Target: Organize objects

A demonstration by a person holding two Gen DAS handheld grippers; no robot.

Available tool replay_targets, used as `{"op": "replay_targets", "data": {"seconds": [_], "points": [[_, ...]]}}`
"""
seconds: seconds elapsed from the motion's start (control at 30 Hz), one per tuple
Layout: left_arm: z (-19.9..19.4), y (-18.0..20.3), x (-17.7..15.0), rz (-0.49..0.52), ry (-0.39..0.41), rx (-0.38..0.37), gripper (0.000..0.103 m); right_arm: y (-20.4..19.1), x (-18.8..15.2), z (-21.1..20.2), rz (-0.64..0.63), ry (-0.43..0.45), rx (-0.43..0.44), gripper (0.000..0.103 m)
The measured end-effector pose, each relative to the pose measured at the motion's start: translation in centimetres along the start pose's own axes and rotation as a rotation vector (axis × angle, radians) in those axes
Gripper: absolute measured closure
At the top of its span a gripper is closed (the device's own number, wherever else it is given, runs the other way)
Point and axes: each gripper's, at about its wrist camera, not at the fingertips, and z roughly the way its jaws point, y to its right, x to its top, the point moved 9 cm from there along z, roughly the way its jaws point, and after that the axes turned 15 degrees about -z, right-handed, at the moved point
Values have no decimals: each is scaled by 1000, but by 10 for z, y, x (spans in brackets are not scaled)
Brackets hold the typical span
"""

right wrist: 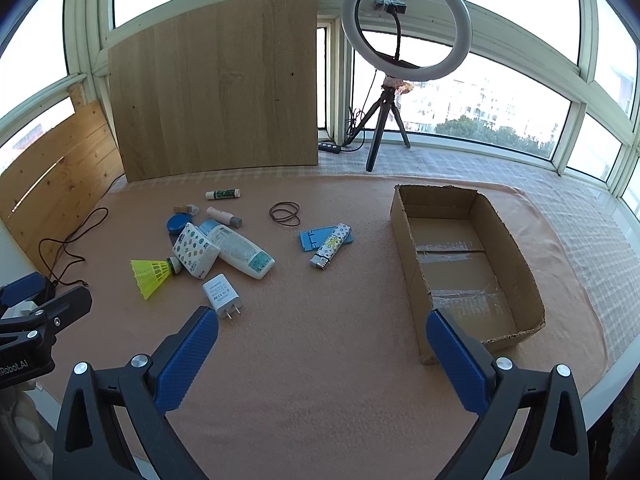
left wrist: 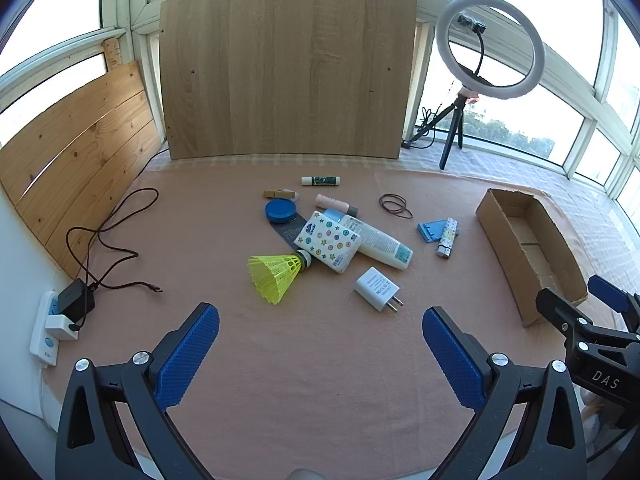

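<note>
Cardboard box is set on the pink cloth, at the right. Small things are piled well left of it: a yellow shuttlecock, a white charger, a bottle, perhaps a lighter. Both the left gripper and right gripper are held wide, with nothing between.

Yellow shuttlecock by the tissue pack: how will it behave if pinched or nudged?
The shuttlecock looks light, so a nudge would likely scoot it. Its open mesh skirt probably flexes under the fingers. Lying on its side, it may roll in an arc around its cork end.
</note>
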Motion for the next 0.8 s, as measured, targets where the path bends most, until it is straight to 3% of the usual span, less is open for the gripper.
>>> {"op": "replay_targets", "data": {"seconds": [0.8], "points": [[4,10,0,21,-11,-17,0,3,-3,4,9,-15,1,0]]}}
